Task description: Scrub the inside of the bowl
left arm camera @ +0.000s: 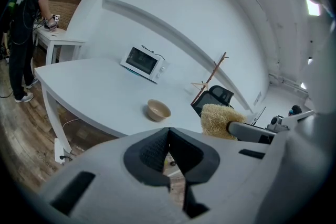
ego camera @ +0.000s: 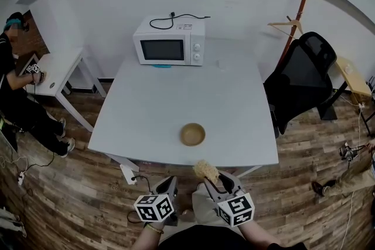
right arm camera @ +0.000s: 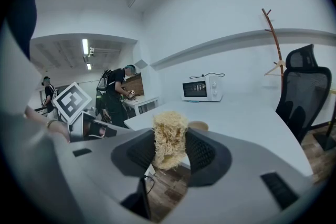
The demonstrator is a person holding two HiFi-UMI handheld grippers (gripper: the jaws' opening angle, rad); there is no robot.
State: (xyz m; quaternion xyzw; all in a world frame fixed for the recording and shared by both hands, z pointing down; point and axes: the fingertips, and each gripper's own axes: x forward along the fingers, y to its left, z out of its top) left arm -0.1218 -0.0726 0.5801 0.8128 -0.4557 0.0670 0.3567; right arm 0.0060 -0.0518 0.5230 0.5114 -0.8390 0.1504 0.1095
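Note:
A small tan bowl [ego camera: 193,134] stands upright near the front edge of the white table [ego camera: 152,108]; it also shows as the bowl [left arm camera: 158,110] and, partly hidden behind the scrubber, the bowl [right arm camera: 199,126]. My right gripper [ego camera: 212,178] is shut on a pale yellow fibrous scrubber [ego camera: 205,170], held off the table's front edge, short of the bowl. The scrubber [right arm camera: 169,139] is pinched between the pads. My left gripper [ego camera: 170,185] is shut and empty, low beside the right one, its jaws [left arm camera: 168,152] pressed together.
A white microwave [ego camera: 170,41] with a black cord sits at the table's far edge. A black office chair [ego camera: 302,82] stands to the right, a small white side table [ego camera: 55,73] with a person [ego camera: 17,91] at the left. Wood floor lies below.

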